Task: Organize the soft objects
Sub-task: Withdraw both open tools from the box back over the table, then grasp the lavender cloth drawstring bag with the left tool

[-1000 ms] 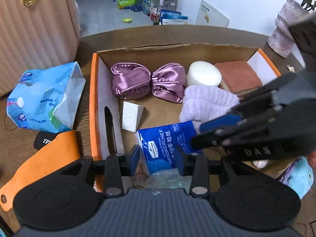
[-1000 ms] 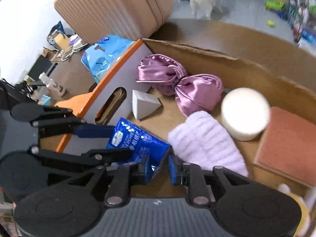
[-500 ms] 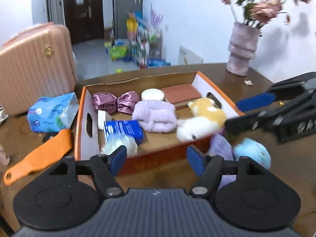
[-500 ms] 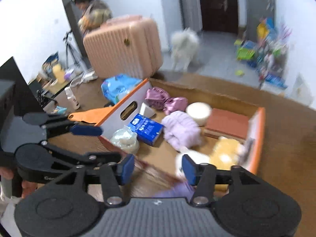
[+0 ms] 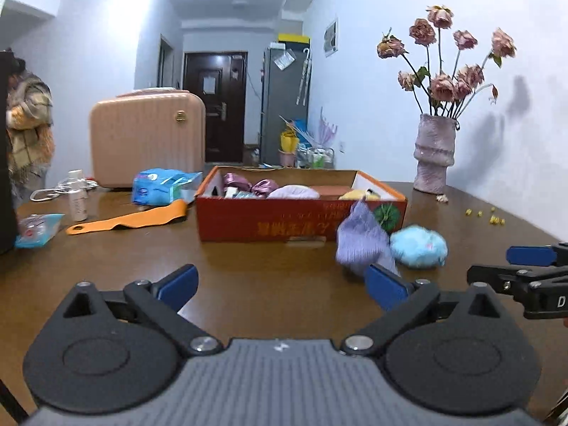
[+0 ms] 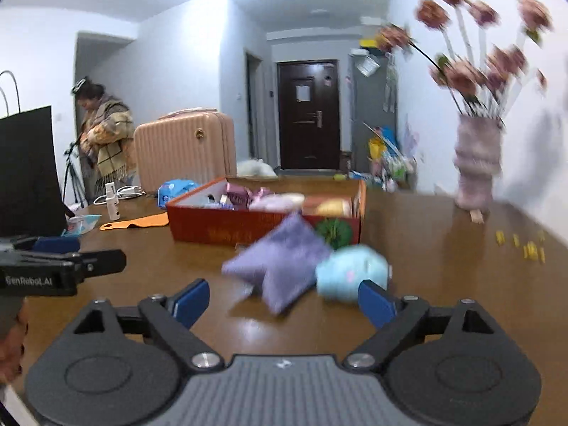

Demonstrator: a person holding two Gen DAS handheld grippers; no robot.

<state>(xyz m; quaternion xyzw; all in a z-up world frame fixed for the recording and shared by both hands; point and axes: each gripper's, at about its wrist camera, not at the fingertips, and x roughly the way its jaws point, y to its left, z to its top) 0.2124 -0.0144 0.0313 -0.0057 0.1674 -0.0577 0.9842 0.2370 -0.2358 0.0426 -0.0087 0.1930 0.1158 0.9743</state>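
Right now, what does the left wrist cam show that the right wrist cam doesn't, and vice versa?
Left wrist only: the right gripper at the frame's right edge, jaws opening, nothing between them.

Right wrist only: the black paper bag, the left gripper at the left edge, jaws opening and empty, and a white fluffy shape behind the box.

Both: the red cardboard box, purple pillow, blue plush, pink suitcase, flower vase.
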